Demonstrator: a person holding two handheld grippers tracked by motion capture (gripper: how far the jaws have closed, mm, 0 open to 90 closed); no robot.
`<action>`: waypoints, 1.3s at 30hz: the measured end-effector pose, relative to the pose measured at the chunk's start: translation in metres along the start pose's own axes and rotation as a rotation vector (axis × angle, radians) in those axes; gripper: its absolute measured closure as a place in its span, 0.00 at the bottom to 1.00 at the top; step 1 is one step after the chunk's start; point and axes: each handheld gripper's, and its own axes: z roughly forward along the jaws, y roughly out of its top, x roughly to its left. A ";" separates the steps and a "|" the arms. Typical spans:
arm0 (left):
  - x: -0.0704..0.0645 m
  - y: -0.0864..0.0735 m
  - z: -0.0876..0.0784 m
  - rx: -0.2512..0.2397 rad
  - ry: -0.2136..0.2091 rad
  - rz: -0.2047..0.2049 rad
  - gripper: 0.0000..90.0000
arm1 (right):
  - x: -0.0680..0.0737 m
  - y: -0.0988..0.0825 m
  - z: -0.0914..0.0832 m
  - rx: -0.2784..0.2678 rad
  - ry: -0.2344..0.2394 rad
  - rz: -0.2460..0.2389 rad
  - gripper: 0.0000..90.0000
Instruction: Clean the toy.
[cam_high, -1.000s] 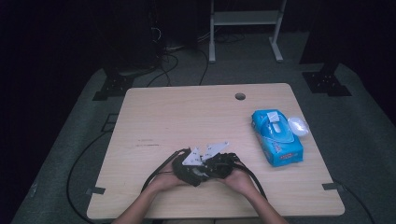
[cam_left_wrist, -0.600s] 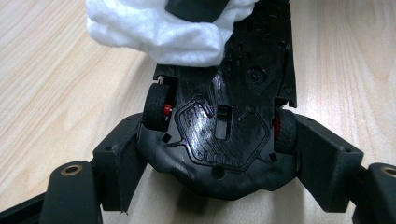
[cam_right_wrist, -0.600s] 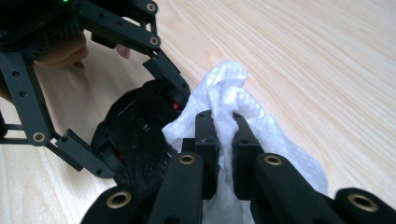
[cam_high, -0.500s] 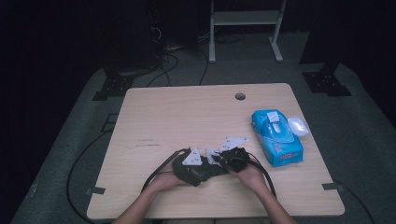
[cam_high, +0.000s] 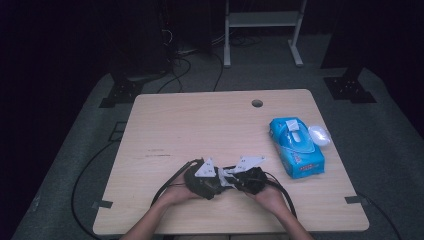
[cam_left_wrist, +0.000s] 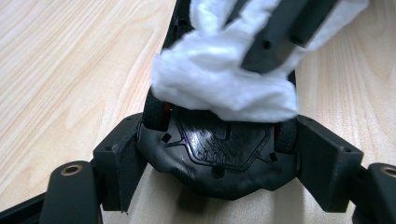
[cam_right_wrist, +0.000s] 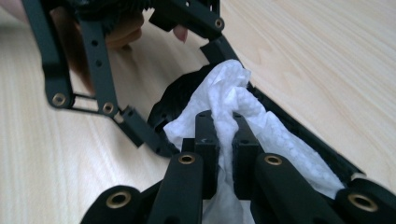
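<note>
My left gripper (cam_high: 202, 179) sits at the near edge of the table (cam_high: 200, 125), well to the left of the blue wipe pack (cam_high: 296, 146), and its jaws are closed on a black toy car (cam_left_wrist: 219, 149): in the left gripper view each jaw presses a side of the car's body, just beside the wheels, with the car's glossy dark surface facing the camera. A white wipe (cam_left_wrist: 224, 74) lies against the car, crumpled and bunched, touching its upper part. My right gripper (cam_high: 250, 177) is just to the right of the left one, nearer the wipe pack but apart from it, and its jaws are pressed together on that wipe; in the right gripper view the cloth (cam_right_wrist: 224, 102) rises from between the two black jaws and lies on the car (cam_right_wrist: 187, 93). The pack rests at the table's right side, with a clear lid (cam_high: 319, 135) just beside it.
</note>
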 end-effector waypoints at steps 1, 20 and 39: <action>0.000 0.000 0.000 0.000 0.001 -0.001 0.27 | -0.002 -0.002 -0.003 0.002 -0.003 0.000 0.94; 0.000 0.001 0.001 0.005 -0.004 0.004 0.27 | 0.013 0.026 0.028 0.051 0.126 -0.055 0.94; 0.000 0.001 0.000 0.009 -0.004 0.014 0.27 | -0.031 -0.002 -0.015 -0.006 -0.067 0.030 0.93</action>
